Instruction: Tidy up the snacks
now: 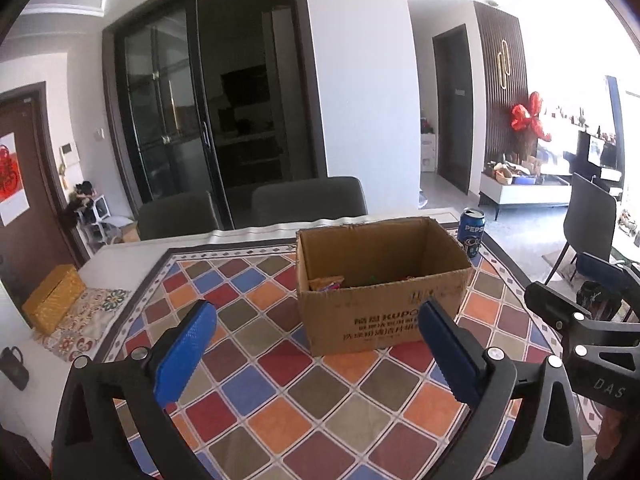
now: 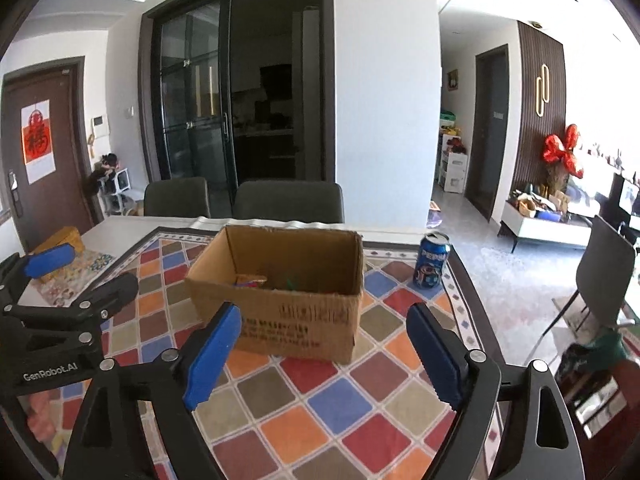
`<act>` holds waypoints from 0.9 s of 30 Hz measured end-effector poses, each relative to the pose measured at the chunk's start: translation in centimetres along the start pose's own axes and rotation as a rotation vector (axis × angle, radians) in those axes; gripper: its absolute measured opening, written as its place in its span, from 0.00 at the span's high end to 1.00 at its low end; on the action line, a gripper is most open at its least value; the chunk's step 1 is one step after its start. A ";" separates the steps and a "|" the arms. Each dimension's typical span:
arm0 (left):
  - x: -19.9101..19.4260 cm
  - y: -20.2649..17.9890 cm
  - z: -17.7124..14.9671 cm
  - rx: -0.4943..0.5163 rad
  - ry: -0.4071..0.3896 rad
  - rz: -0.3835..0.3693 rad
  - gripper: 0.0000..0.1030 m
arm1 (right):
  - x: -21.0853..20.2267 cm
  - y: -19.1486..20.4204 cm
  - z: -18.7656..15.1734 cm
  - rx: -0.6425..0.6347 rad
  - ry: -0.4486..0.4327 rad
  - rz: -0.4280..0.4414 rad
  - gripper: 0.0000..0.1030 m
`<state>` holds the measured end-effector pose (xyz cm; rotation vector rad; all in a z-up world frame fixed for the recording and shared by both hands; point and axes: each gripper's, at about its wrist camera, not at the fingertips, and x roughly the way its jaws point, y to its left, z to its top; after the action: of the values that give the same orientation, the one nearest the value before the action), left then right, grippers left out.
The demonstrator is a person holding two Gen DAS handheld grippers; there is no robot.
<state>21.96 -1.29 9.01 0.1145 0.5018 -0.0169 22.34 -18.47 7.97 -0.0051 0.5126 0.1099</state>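
Cardboard box (image 1: 384, 284), one, on table (image 1: 120, 260), print "KUPO" on near wall; snack packets (image 1: 326, 283) inside, count unclear. One blue Pepsi can (image 1: 471, 232) right, beyond box. Left gripper (image 1: 316, 344) and right gripper (image 2: 324, 354): fingers spread wide, empty; box beyond fingertips, untouched.

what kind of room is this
Most likely a home dining area: a table with a patterned tablecloth and dining chairs, glass sliding doors behind, and a living room TV console beyond.
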 end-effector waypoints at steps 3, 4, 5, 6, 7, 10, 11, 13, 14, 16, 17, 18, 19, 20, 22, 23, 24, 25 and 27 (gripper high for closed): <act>-1.2 -0.1 -0.5 0.003 -0.007 0.002 0.00 | -1.1 -0.3 -0.8 0.017 0.003 -0.004 0.17; -1.7 -0.1 -0.7 -0.001 -0.010 0.004 0.00 | -1.5 -0.4 -1.0 0.023 0.007 -0.003 0.17; -2.1 -0.1 -0.9 -0.001 -0.013 0.005 0.00 | -1.9 -0.3 -1.2 0.026 0.008 -0.001 0.17; -2.5 -0.1 -1.1 -0.004 -0.015 0.006 0.00 | -2.2 -0.4 -1.4 0.030 0.008 0.002 0.17; -2.9 0.0 -1.3 -0.009 -0.015 0.004 0.00 | -2.6 -0.5 -1.6 0.034 0.007 0.000 0.17; -4.0 0.2 -1.8 -0.020 -0.017 -0.004 0.00 | -3.5 -0.5 -1.8 0.038 0.004 -0.001 0.17; -4.3 0.2 -1.9 -0.021 -0.019 -0.005 0.00 | -3.7 -0.4 -1.9 0.038 0.002 -0.001 0.17; -4.9 0.3 -2.1 -0.025 -0.025 -0.004 0.00 | -4.3 -0.4 -2.1 0.035 -0.002 -0.005 0.17; -5.2 0.3 -2.2 -0.027 -0.030 -0.003 0.00 | -4.6 -0.4 -2.2 0.033 -0.005 -0.006 0.17; -6.1 0.4 -2.1 -0.034 -0.043 -0.007 0.00 | -5.1 -0.1 -2.4 0.026 -0.005 -0.007 0.17; -6.5 0.4 -2.1 -0.034 -0.050 -0.009 0.00 | -5.3 0.1 -2.4 0.022 -0.006 -0.003 0.17; -6.8 0.4 -2.1 -0.033 -0.055 -0.009 0.00 | -5.7 0.1 -2.5 0.024 -0.010 0.004 0.17; -7.0 0.4 -2.0 -0.032 -0.060 -0.009 0.00 | -5.9 0.2 -2.6 0.026 -0.010 0.013 0.16; -7.3 0.5 -2.1 -0.031 -0.065 -0.007 0.00 | -6.2 0.2 -2.7 0.026 -0.011 0.020 0.17; -7.8 0.5 -2.2 -0.030 -0.070 -0.004 0.00 | -6.8 0.4 -2.9 0.025 -0.019 0.030 0.16; -8.1 0.5 -2.3 -0.030 -0.072 -0.004 0.00 | -7.1 0.4 -3.0 0.023 -0.024 0.032 0.16; -8.3 0.5 -2.3 -0.030 -0.073 -0.003 0.00 | -7.3 0.4 -3.0 0.023 -0.028 0.032 0.16; -8.4 0.5 -2.4 -0.030 -0.074 -0.002 0.00 | -7.6 0.4 -3.0 0.023 -0.033 0.032 0.17; -8.7 0.4 -2.5 -0.029 -0.074 -0.008 0.00 | -7.9 0.5 -3.0 0.021 -0.040 0.032 0.16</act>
<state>13.16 -0.67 11.09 0.0829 0.4280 -0.0216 13.97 -18.92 9.25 0.0261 0.4743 0.1354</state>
